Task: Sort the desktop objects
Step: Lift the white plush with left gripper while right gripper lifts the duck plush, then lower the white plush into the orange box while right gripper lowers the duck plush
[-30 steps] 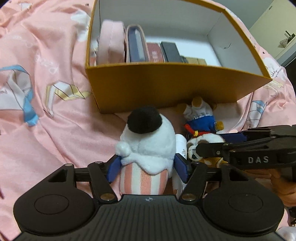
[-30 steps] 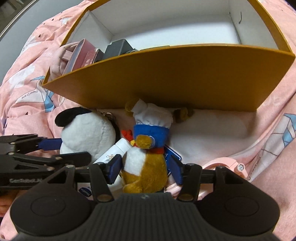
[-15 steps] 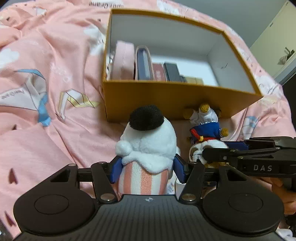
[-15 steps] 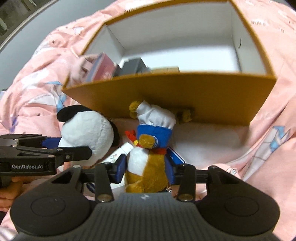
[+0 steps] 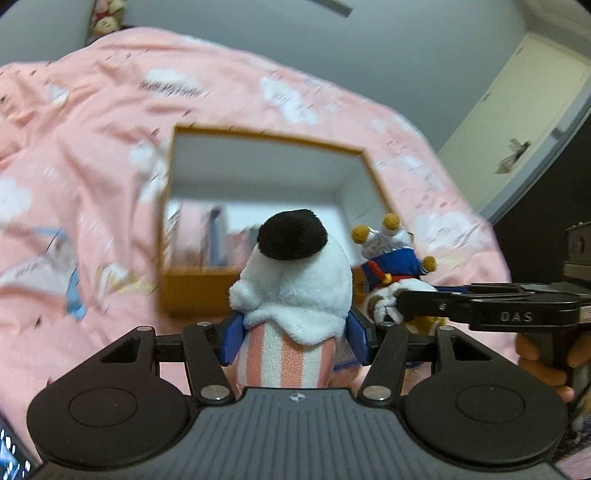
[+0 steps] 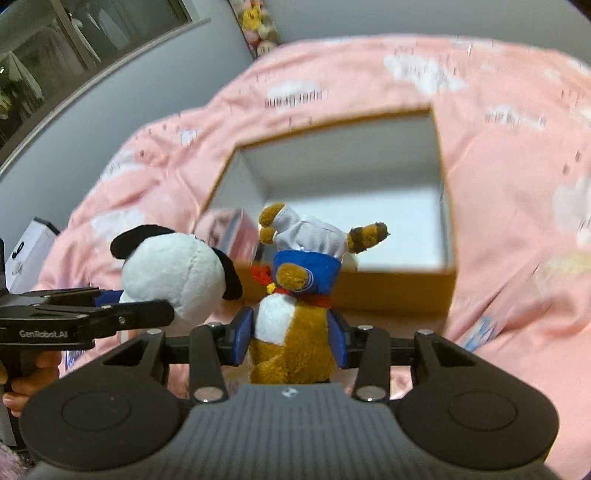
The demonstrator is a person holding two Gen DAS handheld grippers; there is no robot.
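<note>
Over the pink bed (image 5: 92,155), our left hand-held gripper (image 5: 293,334) clamps a white plush (image 5: 295,273); our right hand-held gripper (image 6: 291,334) clamps a brown plush (image 6: 295,332).

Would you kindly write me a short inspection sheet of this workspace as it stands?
Surface: pink quilt with cloud print, rumpled.
Job's things: white plush and brown plush, both held above the quilt; orange box open, items stacked at one end.
Clutter: white carton at the quilt's edge.
Grippers: left gripper shut on the white plush; right gripper shut on the brown plush.
Cables: nothing seen.
Surroundings: grey wall, pale door, soft toys beyond.
</note>
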